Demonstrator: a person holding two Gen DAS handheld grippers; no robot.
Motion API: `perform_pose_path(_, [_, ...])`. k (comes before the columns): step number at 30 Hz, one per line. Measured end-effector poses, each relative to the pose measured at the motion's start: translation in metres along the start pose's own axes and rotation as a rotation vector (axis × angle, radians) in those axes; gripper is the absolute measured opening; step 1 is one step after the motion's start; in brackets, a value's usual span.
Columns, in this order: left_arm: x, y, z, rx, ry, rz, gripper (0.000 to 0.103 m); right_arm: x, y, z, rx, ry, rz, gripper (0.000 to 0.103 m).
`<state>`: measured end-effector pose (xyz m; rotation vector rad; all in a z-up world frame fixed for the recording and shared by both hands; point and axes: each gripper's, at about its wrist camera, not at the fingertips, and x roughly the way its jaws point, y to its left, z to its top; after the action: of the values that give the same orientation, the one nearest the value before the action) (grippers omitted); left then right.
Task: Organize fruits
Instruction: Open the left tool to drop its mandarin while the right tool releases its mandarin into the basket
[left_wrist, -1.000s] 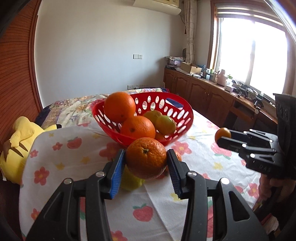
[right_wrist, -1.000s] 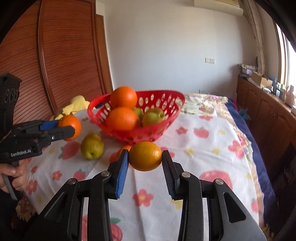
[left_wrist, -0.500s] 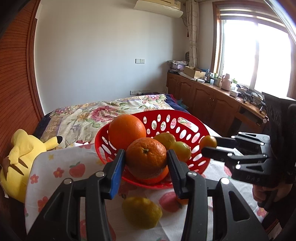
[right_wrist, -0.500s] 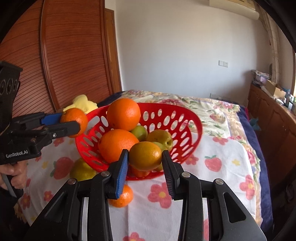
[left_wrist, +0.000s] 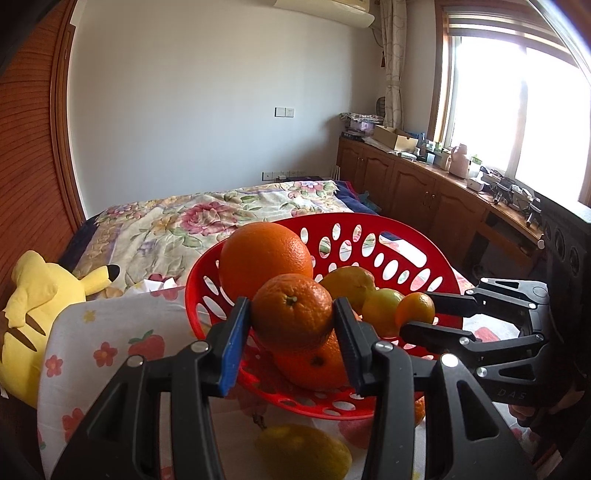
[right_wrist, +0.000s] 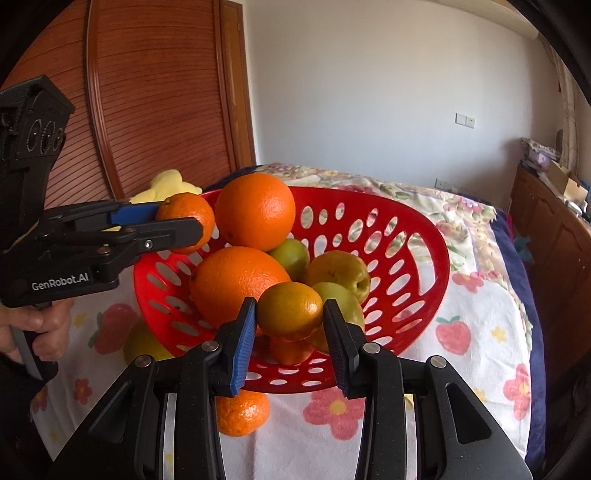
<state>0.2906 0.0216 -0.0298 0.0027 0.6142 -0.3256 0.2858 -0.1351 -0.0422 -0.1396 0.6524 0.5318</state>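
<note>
A red perforated basket (left_wrist: 406, 236) (right_wrist: 413, 236) holds two large oranges and several yellow-green fruits. My left gripper (left_wrist: 292, 317) is shut on an orange (left_wrist: 291, 314) and holds it above the basket's near-left rim. It also shows in the right wrist view (right_wrist: 186, 223) at the basket's left rim. My right gripper (right_wrist: 289, 314) is shut on a yellowish-green orange (right_wrist: 290, 310) above the basket's front edge. It shows in the left wrist view (left_wrist: 415, 314) at the right.
A yellow pear (left_wrist: 303, 452) and a small orange (right_wrist: 242, 413) lie on the flowered tablecloth (right_wrist: 476, 332) in front of the basket. A yellow plush toy (left_wrist: 33, 310) lies at the left. A bed, wooden cabinets and a window stand behind.
Both grippers have risen and moved forward with their fruits, from beside the basket to over its rim. The basket now looks closer and lower in both views.
</note>
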Motion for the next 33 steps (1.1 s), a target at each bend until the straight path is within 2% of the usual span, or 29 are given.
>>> perform_pose_path(13, [0.010, 0.003, -0.001, -0.006, 0.020, 0.015, 0.045, 0.008, 0.017, -0.001, -0.052, 0.011, -0.002, 0.036])
perform_pose_path(33, [0.009, 0.003, -0.003, 0.001, 0.023, 0.021, 0.047, 0.002, 0.015, -0.004, -0.033, 0.003, -0.012, 0.037])
